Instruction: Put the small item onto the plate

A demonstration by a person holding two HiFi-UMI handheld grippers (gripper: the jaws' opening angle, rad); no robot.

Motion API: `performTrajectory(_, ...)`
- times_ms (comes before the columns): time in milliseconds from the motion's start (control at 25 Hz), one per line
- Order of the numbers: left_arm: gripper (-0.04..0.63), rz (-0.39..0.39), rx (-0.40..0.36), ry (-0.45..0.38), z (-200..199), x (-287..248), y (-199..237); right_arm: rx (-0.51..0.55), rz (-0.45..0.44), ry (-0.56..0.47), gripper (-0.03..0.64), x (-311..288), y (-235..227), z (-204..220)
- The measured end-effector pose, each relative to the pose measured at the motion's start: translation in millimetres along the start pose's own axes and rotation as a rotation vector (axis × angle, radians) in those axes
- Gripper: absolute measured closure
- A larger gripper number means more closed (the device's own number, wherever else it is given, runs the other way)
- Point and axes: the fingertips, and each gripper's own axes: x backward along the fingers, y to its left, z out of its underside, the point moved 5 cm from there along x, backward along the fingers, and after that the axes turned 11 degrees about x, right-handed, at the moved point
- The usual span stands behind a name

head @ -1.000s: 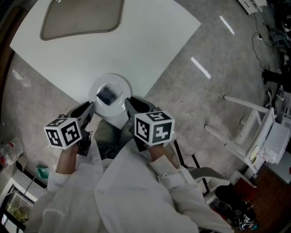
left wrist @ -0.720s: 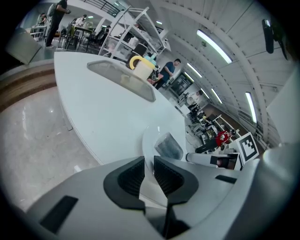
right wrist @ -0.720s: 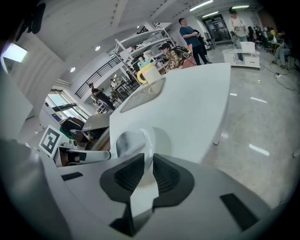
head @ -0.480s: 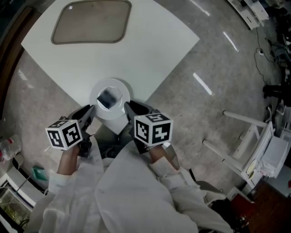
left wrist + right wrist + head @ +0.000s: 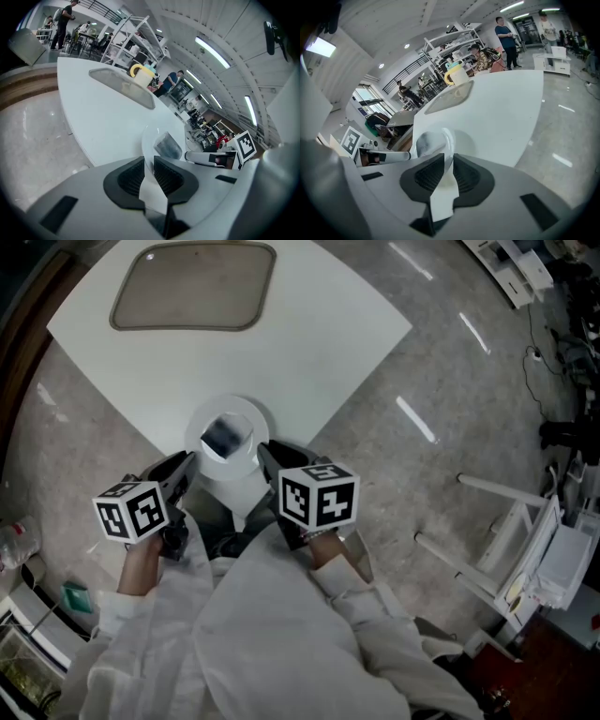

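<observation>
A white plate [image 5: 246, 414] sits at the near corner of the white table [image 5: 300, 334], with a small grey item [image 5: 222, 437] lying on it. My left gripper [image 5: 190, 462] is at the plate's lower-left rim and my right gripper [image 5: 262, 451] at its right rim. In the left gripper view the plate [image 5: 149, 137] and item [image 5: 167, 145] lie just past the left gripper [image 5: 149, 161], whose narrow gap takes in the near rim. In the right gripper view the plate's rim [image 5: 449, 138] runs down into the right gripper [image 5: 448, 161], beside the item [image 5: 425, 143].
A beige tray [image 5: 192, 287] lies on the table's far side, with a yellow-handled cup [image 5: 140, 75] behind it. White frames and furniture [image 5: 506, 512] stand on the floor to the right. People stand in the background.
The head view has shifted a little, so more of the tray shows at the top. Both grippers stay at the plate's rim, and the item still lies on the plate.
</observation>
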Motion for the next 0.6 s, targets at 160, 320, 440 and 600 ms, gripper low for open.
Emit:
performTrajectory(160,0.529,0.011,-0.025,0.024,-16.1,-5.3,8.4,-0.015,0.022,-0.016,0.554,-10.7,1.7,-9.1)
performTrajectory(320,0.529,0.039,-0.055,0.054,-44.2,-5.2,16.0,-0.066,0.04,-0.034,0.554,-25.0,7.2,-22.3)
performTrajectory(440,0.529,0.059,-0.068,0.084,-72.4,-4.8,27.6,-0.1,0.058,-0.061,0.554,-40.1,16.0,-39.3)
performTrajectory(600,0.529,0.067,-0.086,0.123,-106.3,-9.2,44.9,-0.132,0.077,-0.081,0.554,-64.0,23.4,-60.1)
